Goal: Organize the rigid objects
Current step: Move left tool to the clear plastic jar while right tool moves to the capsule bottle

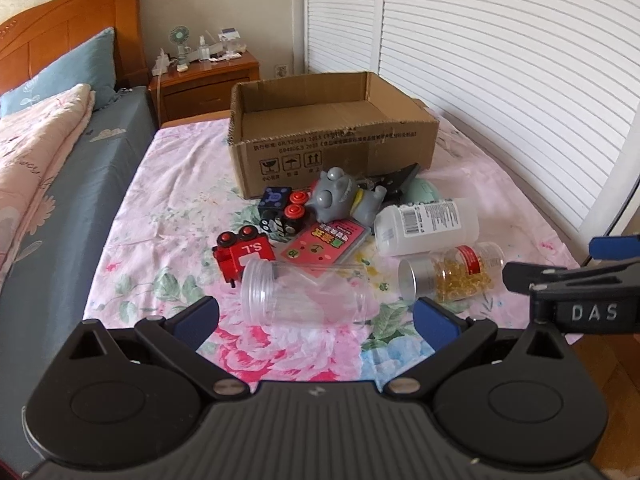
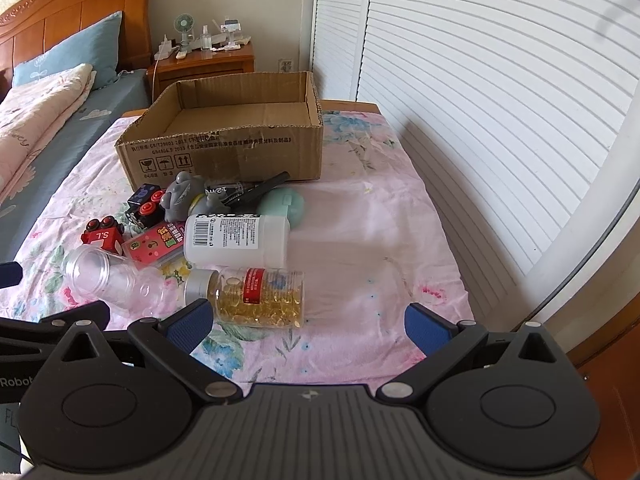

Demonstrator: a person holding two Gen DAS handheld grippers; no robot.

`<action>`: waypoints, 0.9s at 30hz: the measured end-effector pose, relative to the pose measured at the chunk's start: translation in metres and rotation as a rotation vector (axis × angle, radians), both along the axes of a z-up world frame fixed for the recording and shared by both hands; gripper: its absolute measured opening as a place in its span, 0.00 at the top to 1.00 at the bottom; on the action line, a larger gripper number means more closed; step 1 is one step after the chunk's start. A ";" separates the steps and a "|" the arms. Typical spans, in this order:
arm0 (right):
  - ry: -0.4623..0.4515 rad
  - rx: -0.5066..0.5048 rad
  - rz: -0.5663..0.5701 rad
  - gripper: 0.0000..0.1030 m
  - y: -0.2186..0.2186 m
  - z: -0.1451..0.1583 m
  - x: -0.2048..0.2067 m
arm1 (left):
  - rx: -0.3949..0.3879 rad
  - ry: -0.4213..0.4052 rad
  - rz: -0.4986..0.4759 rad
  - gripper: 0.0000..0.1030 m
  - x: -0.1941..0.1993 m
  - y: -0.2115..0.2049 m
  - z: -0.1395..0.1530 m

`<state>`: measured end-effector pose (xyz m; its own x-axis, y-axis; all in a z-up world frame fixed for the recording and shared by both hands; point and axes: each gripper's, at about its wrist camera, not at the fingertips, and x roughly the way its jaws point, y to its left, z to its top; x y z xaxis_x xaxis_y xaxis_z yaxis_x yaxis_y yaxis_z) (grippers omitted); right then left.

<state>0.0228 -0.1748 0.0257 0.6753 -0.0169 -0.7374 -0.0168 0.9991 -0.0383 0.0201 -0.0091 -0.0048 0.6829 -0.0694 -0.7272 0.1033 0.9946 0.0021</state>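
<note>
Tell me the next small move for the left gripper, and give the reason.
Probably ease the left gripper forward and down so its open jaws straddle the empty clear jar, then close. The jar lies on its side right ahead of the fingertips, nearest of the pile, and the cardboard box beyond holds nothing visible yet. The right gripper is also open and empty.

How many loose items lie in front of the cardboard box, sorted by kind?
Bottles and jars: 3: clear jar, capsule bottle, white bottle
Toys: 4: red toy car, black toy car, grey figure, green egg-shaped item
Pink card pack: 1
Black tool: 1
Total: 9
</note>
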 end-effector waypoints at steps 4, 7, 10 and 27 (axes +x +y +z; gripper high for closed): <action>-0.016 0.039 0.019 0.00 -0.007 -0.004 0.004 | 0.056 0.006 -0.029 0.01 0.006 -0.002 -0.011; -0.021 0.057 0.035 0.00 -0.012 -0.008 0.008 | 0.100 0.005 -0.071 0.01 0.010 -0.003 -0.019; -0.025 0.063 0.046 0.00 -0.016 -0.013 0.011 | 0.091 -0.008 -0.082 0.01 0.014 0.002 -0.026; 0.007 0.104 0.142 0.00 -0.004 -0.031 0.033 | 0.026 0.024 -0.101 0.01 0.046 0.019 -0.055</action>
